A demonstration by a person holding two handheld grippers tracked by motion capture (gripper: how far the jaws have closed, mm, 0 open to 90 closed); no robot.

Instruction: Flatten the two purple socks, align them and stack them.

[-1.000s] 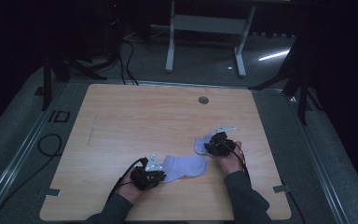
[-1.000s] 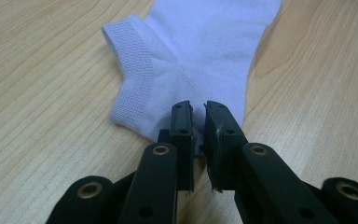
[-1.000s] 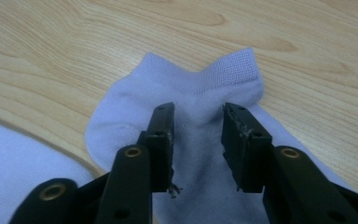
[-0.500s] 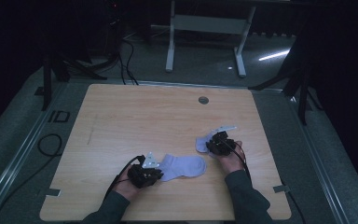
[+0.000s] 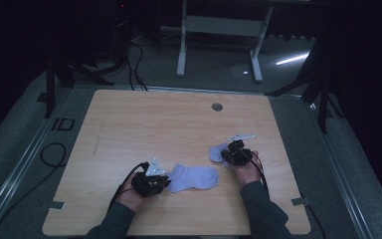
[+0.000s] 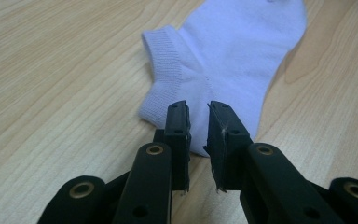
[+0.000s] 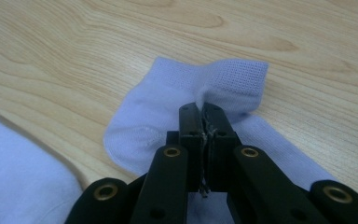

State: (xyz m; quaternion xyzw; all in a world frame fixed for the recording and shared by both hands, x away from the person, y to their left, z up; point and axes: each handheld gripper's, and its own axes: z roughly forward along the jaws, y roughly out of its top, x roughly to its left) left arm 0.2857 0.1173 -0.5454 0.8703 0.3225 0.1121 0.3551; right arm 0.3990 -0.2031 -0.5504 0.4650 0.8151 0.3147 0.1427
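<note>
Two pale lavender ankle socks lie on the wooden table point(image 5: 144, 124). The left sock point(image 5: 195, 178) point(image 6: 223, 51) lies flat with its cuff towards my left gripper point(image 5: 165, 180) point(image 6: 198, 112). That gripper's jaws have just been opening and stand a narrow gap apart over the sock's heel edge, with the pads not pressing on it. The right sock point(image 5: 217, 152) point(image 7: 168, 112) is bunched up. My right gripper point(image 5: 227, 155) point(image 7: 201, 109) has just been closing and is now shut on a small fold of that sock near its cuff. The left sock point(image 7: 18, 172) also lies at the lower left of the right gripper view.
A round grommet point(image 5: 217, 106) sits near the table's far edge. A white stand point(image 5: 219, 30) is on the floor behind the table, and cables point(image 5: 54, 154) lie on the floor at the left. Both forearms enter over the front edge.
The left hand has shifted slightly beside its sock. The right hand and both socks lie where they were.
</note>
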